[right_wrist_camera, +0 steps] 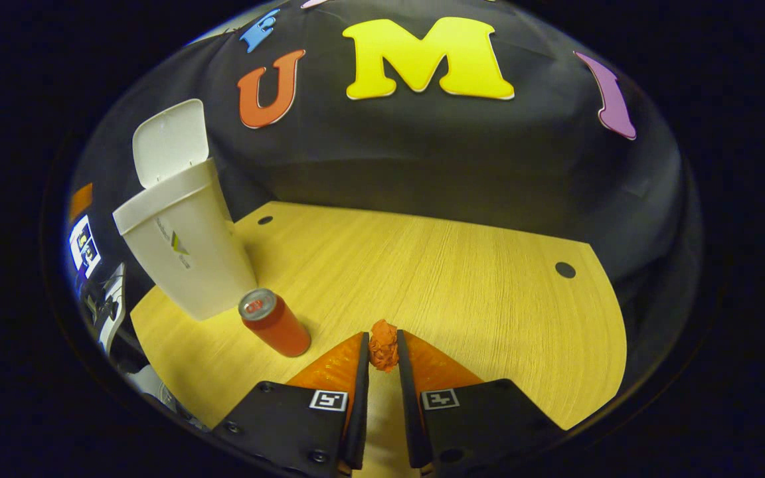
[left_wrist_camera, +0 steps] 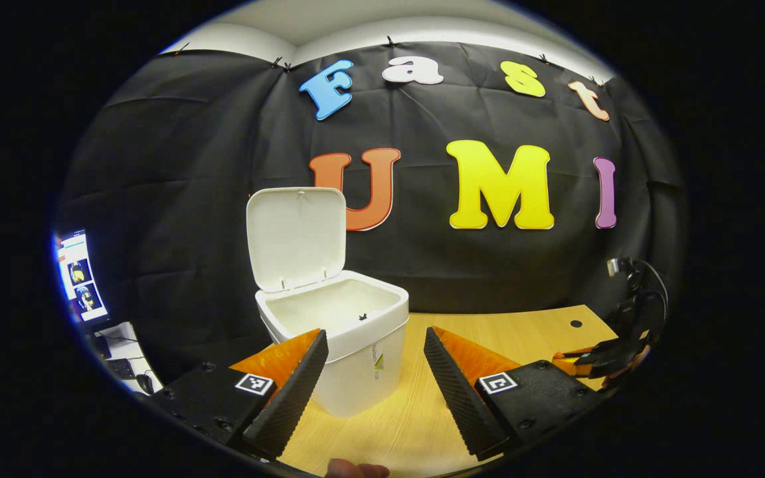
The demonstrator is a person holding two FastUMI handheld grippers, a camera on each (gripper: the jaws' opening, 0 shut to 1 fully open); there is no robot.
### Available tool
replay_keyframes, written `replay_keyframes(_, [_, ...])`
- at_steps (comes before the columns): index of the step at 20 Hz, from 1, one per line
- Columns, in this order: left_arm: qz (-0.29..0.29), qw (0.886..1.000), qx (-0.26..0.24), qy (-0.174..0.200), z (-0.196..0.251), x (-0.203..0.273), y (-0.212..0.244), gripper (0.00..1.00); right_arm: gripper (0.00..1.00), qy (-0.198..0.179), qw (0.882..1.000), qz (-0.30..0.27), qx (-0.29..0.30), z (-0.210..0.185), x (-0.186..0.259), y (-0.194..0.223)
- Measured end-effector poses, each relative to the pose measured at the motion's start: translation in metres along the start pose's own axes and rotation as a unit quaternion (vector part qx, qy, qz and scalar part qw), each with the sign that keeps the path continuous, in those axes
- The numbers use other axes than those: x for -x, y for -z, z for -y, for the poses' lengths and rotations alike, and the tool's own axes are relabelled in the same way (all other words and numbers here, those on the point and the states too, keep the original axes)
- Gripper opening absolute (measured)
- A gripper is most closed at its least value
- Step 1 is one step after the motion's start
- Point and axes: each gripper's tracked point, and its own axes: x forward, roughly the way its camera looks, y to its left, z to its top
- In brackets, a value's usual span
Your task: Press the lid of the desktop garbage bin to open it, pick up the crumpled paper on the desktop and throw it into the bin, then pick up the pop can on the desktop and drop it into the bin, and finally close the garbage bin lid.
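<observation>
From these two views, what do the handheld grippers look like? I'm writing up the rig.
Each gripper, left and right, has a black, screw-studded body with two long tapering fingers backed by orange wedge-shaped braces; the left one's inner faces are ribbed. A small square black-and-white marker sits at the base of each finger. In the left gripper view, a cable loops above the right gripper.
</observation>
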Motion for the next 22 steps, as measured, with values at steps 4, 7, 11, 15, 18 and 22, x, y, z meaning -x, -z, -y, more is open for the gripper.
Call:
replay_keyframes(4, [-0.008,1.000,0.015,0.004,-0.008,-0.008,0.009,0.96,0.26,-0.017,0.999,0.046,0.011,-0.025,0.029,-0.059])
replay_keyframes(7, [-0.012,1.000,0.019,-0.003,-0.022,-0.011,0.014,0.96,0.25,-0.027,0.996,0.076,0.027,-0.045,0.043,-0.097])
replay_keyframes(11, [-0.014,1.000,0.022,-0.016,-0.042,-0.007,0.019,0.96,0.25,-0.063,0.992,0.096,0.047,-0.091,0.047,-0.133])
replay_keyframes(15, [-0.013,0.999,0.029,-0.039,-0.067,0.003,0.018,0.96,0.25,-0.110,0.985,0.115,0.071,-0.155,0.040,-0.163])
replay_keyframes(18, [-0.011,0.997,0.042,-0.063,-0.089,0.014,0.017,0.96,0.25,-0.145,0.977,0.122,0.092,-0.205,0.028,-0.176])
replay_keyframes(22, [-0.010,0.994,0.048,-0.097,-0.120,0.027,0.019,0.96,0.25,-0.191,0.967,0.125,0.115,-0.272,0.012,-0.182])
